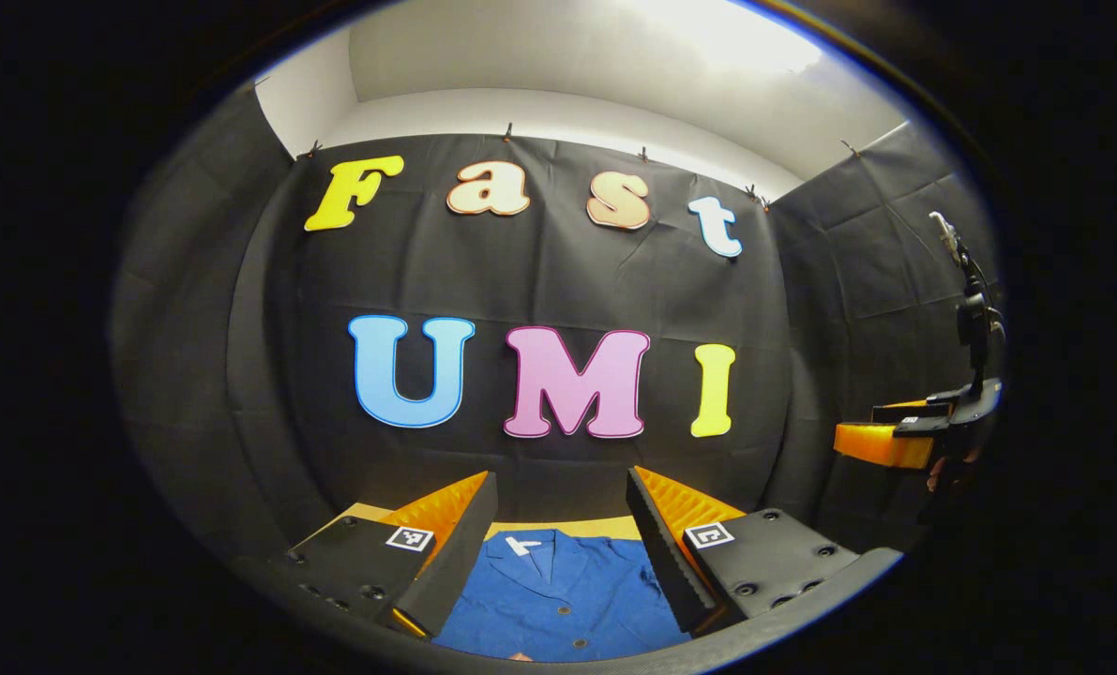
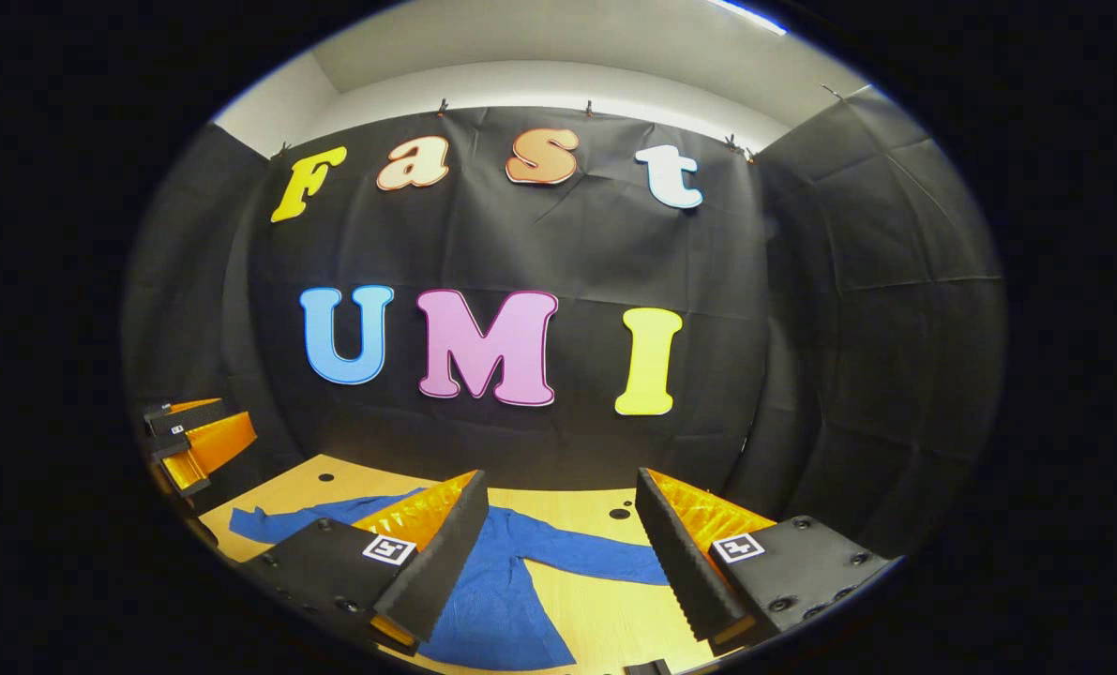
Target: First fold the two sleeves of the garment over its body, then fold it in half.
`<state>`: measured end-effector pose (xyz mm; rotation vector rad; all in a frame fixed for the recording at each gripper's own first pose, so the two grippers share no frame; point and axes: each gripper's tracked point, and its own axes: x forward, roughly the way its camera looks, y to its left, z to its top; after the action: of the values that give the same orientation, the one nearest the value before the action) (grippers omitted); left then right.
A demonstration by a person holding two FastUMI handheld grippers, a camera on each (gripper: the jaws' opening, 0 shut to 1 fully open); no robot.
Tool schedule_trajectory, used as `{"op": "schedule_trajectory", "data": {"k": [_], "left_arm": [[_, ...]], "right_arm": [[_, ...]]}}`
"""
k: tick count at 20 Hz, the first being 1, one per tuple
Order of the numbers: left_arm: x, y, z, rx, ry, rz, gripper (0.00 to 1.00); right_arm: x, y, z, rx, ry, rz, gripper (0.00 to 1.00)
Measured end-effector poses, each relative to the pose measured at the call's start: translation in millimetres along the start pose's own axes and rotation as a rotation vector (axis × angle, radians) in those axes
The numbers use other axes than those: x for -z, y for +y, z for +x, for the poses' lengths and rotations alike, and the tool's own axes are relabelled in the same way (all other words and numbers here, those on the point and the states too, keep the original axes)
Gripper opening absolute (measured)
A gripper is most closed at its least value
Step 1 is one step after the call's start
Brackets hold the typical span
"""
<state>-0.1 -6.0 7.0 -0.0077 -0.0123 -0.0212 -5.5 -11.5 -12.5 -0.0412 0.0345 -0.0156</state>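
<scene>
- The blue garment point(image 1: 558, 595) lies flat on the wooden table point(image 2: 605, 619), face up, collar toward the booth's back wall; in the left gripper view I can see its open collar with a pale tag inside and a row of dark buttons running down the front.
- In the right gripper view the same garment point(image 2: 497, 600) shows its sleeves spread wide, not folded; one sleeve point(image 2: 596, 558) reaches out across the table past the garment's body, the other sleeve point(image 2: 286, 520) stretches away on the far side of the body.
- The table has a few small dark holes point(image 2: 620, 513) in its top, beyond the garment's collar end.
- The left gripper point(image 1: 558, 553) hovers above the garment's chest, fingers spread wide apart with nothing between them; the collar and button line sit right in the gap.
- The right gripper point(image 2: 563, 562) hangs over the garment's side near the outstretched sleeve, its fingers likewise parted and gripping nothing; cloth and bare table show between them.
- Off to the side of the garment, in the left gripper view, the other gripper floats in the air with a bit of a hand point(image 1: 938, 473) under it; I cannot tell its jaw state from there.
- Behind the garment stands the black cloth wall point(image 2: 802, 375); above that, a pale ceiling.
</scene>
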Motion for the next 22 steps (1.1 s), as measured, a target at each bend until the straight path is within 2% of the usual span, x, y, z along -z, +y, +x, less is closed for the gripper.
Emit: {"op": "schedule_trajectory", "data": {"k": [5, 18, 22], "left_arm": [[1, 6, -2, -0.01, 0.001, 0.041, 0.8], [8, 13, -2, -0.005, 0.027, 0.043, 0.8], [9, 16, -4, -0.005, 0.02, 0.021, 0.8]], "right_arm": [[8, -7, 0, 0.013, 0.026, 0.009, 0.95], [3, -41, 1, 0.099, 0.01, 0.008, 0.95], [-5, -52, 6, 0.114, -0.007, -0.048, 0.95]]}}
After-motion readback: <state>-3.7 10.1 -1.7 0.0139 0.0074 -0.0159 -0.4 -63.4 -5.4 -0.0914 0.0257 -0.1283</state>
